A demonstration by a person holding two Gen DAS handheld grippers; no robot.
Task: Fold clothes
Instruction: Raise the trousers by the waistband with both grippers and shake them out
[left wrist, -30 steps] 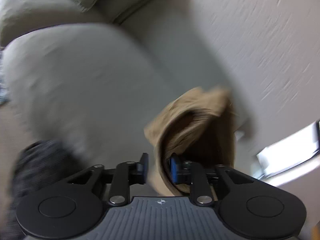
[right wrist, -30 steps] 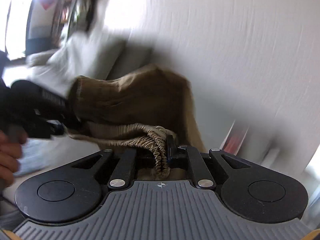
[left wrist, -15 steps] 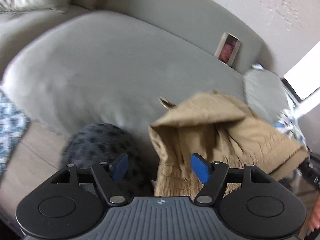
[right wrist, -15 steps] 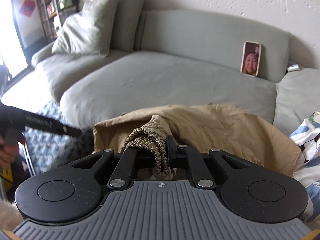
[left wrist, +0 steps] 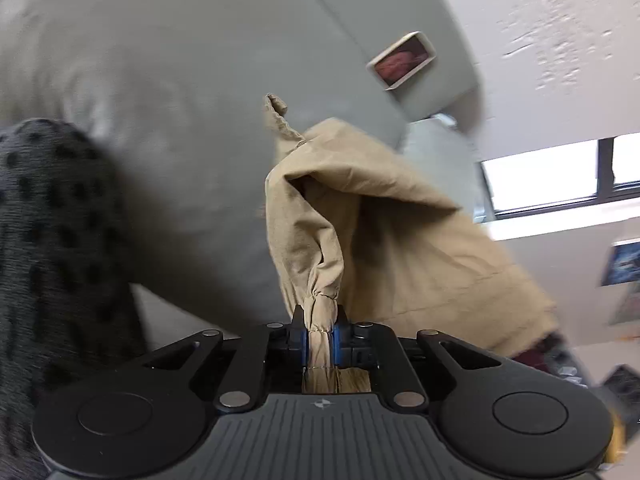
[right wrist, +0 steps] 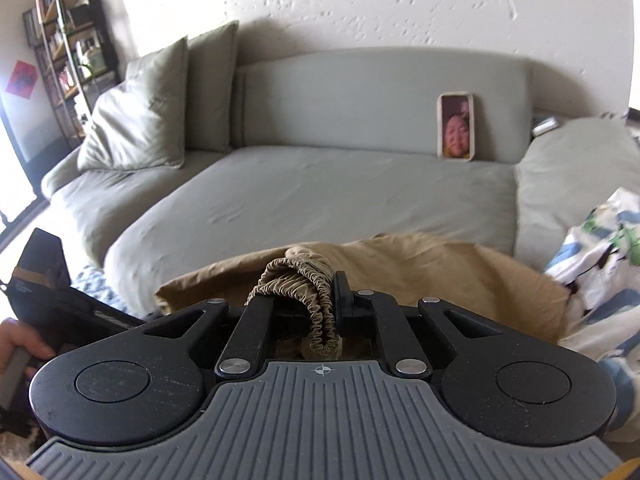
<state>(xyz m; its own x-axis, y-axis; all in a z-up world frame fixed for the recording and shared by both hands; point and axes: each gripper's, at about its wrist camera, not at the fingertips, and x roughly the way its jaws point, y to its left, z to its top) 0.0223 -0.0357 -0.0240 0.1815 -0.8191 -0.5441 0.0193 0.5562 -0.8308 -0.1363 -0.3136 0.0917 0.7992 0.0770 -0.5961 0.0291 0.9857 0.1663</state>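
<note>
A tan garment (left wrist: 384, 240) with an elastic gathered band hangs in the air in front of a grey sofa (left wrist: 160, 80). My left gripper (left wrist: 320, 336) is shut on a bunched edge of it, the cloth pinched between the blue pads. In the right wrist view the same tan garment (right wrist: 460, 276) spreads low over the sofa's front edge, and my right gripper (right wrist: 320, 320) is shut on its ruffled elastic band (right wrist: 308, 284). The left gripper's body (right wrist: 60, 304) shows at the lower left, held by a hand (right wrist: 20, 344).
The sofa seat (right wrist: 320, 196) is wide, with two grey-green cushions (right wrist: 152, 112) at its left. A phone (right wrist: 456, 126) leans on the backrest. A white patterned cloth (right wrist: 604, 248) lies at the right. A dark spotted item (left wrist: 52, 248) fills the left wrist view's left side.
My left gripper was open half a second ago beside the garment; now it is shut on a bunched edge. The right gripper kept its hold on the elastic band and steadied facing the sofa.
</note>
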